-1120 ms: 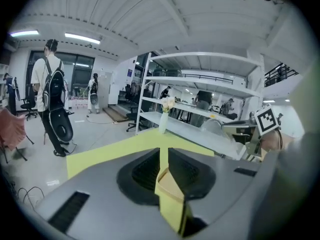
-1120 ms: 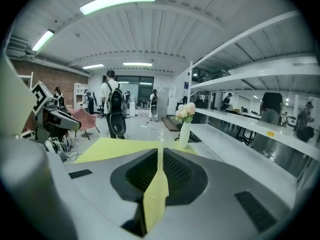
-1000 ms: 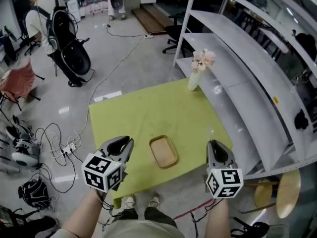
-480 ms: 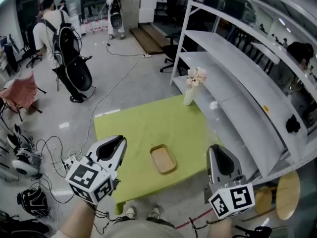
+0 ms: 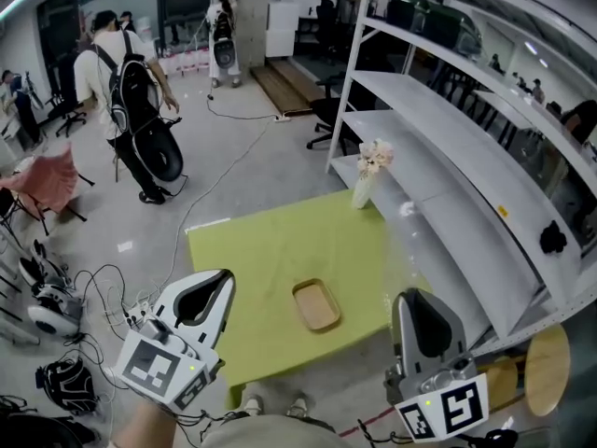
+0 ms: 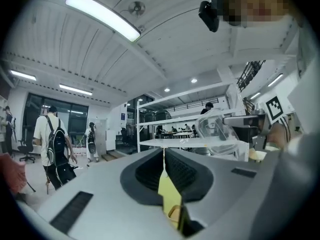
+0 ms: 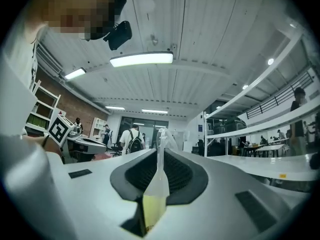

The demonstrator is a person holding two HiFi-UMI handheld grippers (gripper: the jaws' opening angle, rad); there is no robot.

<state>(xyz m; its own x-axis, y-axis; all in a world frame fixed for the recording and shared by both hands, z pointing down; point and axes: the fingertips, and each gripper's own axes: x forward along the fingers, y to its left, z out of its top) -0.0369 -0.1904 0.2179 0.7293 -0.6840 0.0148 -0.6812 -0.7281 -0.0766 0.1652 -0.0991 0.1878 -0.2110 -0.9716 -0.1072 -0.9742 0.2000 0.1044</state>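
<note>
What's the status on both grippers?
Left gripper shut, empty. Right gripper shut, empty. Tray lies untouched on green table, ahead between them. Flower vase at far edge.

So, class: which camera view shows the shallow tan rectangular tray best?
The head view: the shallow tan rectangular tray lies whole on the yellow-green table. The left gripper view shows only a tan sliver through the slit between its claws; the right gripper view shows none of it.

A vase of flowers stands at the green table's far corner, beside white shelves; a person with a backpack stands beyond; cables lie on the floor.
</note>
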